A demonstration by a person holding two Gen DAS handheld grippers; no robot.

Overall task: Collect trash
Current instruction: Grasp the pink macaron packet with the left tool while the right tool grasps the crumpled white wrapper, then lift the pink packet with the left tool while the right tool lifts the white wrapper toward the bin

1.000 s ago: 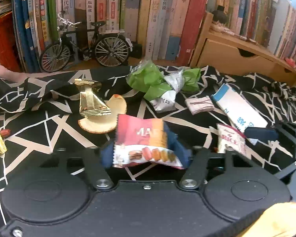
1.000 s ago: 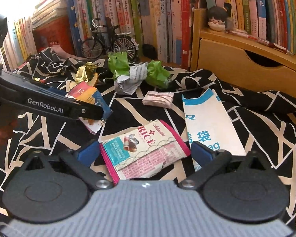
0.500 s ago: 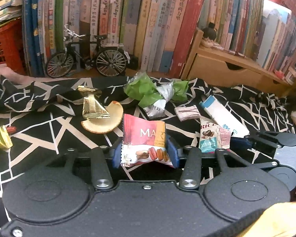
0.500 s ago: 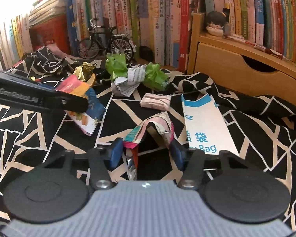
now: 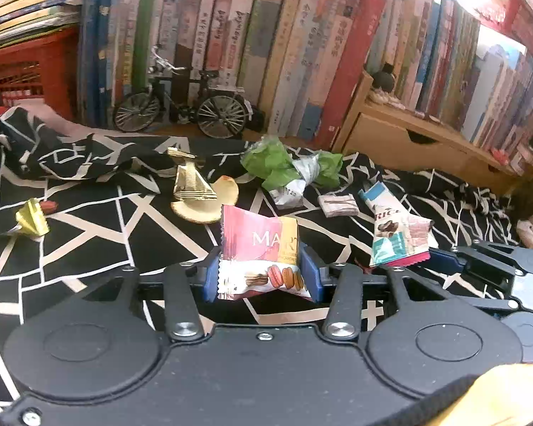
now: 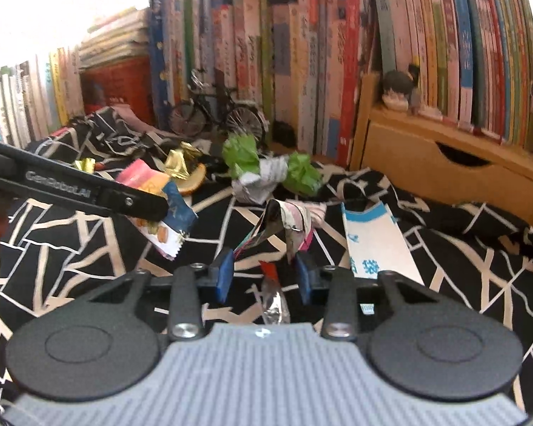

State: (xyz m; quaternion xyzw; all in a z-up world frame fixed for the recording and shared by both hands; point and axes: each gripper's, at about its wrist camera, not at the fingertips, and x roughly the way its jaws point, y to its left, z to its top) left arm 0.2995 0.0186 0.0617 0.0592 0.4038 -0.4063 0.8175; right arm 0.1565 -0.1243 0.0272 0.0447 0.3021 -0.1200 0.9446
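Macaron wrapper: a pink and yellow snack packet (image 5: 263, 259) printed with macarons is clamped between the blue pads of the left hand-held gripper (image 5: 263, 275) and held clear of the cloth; in the right wrist view it is seen at the left, hanging from that gripper's black finger.
Rice-snack wrapper: a pink and teal packet (image 6: 284, 227) is bent into an arch between the blue pads of the right hand-held gripper (image 6: 266, 277), whose jaws are closing on it; the pads are seen pressing its two sides, and it is lifted off the cloth.
Green and white crumple: a wad of green wrapper with white paper (image 5: 291, 170) lies farther back, near the middle of the cloth.
Small folded packet: a brownish striped piece (image 5: 338, 205) lies to the right of the green wad.
White and blue paper bag: a long flat bag (image 6: 373, 241) lies on the cloth to the right of the right hand-held gripper.
Gold foil pieces: one folded piece (image 5: 190, 184) rests on a pale round cracker (image 5: 209, 206) to the left of the green wad; another (image 5: 32, 218) lies far left.
Desk: it is covered by a black cloth with pale lines (image 5: 89, 234).
Background: a model bicycle (image 5: 181, 106), a row of upright books (image 5: 266, 42), a red crate (image 5: 28, 71) and a wooden drawer unit (image 5: 408, 142) are seen at the far side.
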